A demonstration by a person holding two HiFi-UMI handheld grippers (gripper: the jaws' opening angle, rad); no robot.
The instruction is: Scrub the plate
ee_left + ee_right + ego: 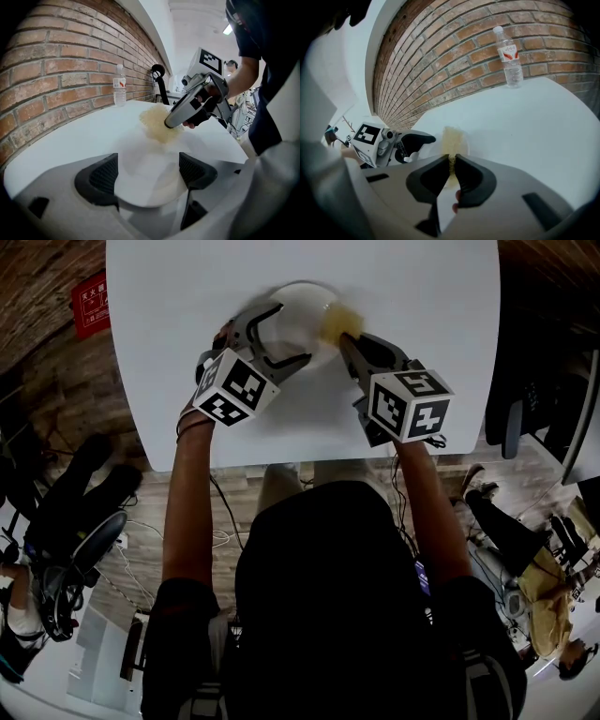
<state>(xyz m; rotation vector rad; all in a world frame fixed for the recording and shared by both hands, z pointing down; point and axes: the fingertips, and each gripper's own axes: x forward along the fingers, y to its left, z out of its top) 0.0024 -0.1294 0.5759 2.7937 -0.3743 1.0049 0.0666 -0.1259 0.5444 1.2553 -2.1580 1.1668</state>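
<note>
I am looking steeply down from the head camera at a white table (169,315) with a brick wall (56,70) behind it. A white plate (300,306) lies on the table towards its far edge, ahead of the person and slightly to their left.

The left gripper (292,332) has its 2 jaws spread wide. They sit on either side of the plate's near edge. In the left gripper view the plate fills the gap between the dark pads (101,176), and its rim looks pressed against both.

The right gripper (347,337) comes in from the right. Its jaws are drawn narrow, pinching a pale yellow sponge (339,322). In the right gripper view only a thin strip of sponge shows between the 2 dark pads. The sponge rests on the right part of the plate, touching it, and its outline is blurred.

Each gripper carries a cube with black and white square markers (230,385), and bare forearms reach back to the person's dark sleeves.

A clear plastic water bottle (508,56) with a red and white label stands upright by the wall, well apart from the plate.
</note>
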